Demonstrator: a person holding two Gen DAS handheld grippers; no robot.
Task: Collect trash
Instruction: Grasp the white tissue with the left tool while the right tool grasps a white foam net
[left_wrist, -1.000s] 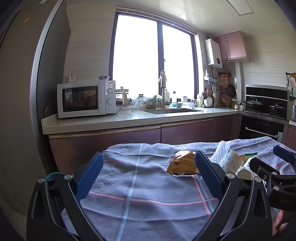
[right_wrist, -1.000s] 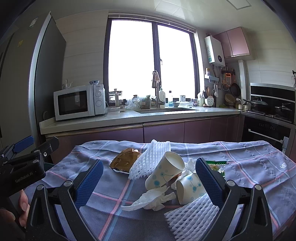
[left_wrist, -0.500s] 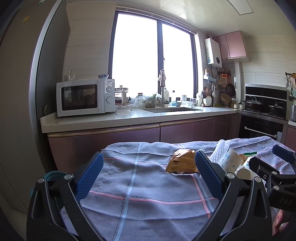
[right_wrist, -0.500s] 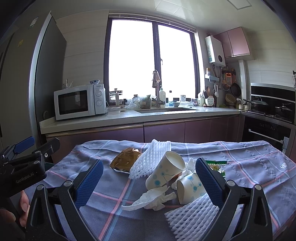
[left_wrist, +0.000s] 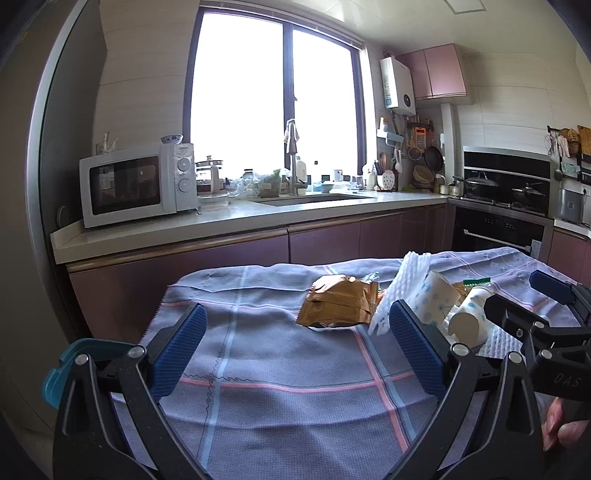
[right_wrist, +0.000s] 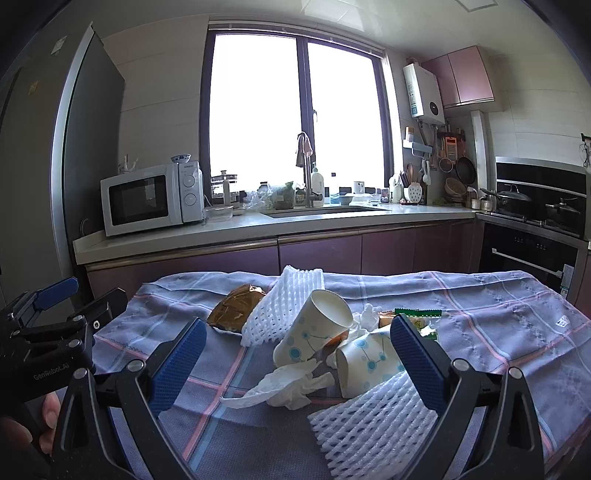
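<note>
I judge I'm at the approach: nothing is picked up yet, and the trash lies heaped on the checked cloth, so I'd lower my right gripper over the nearer paper cup and pinch its wall gently so it doesn't crush or roll. Both sets of jaws stand spread wide and hold nothing. My left gripper hovers over bare cloth just short of the brown wrapper.

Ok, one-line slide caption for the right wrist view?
Open right gripper faces a trash pile on the plaid cloth: two paper cups, foam nets, tissue, brown wrapper.
</note>
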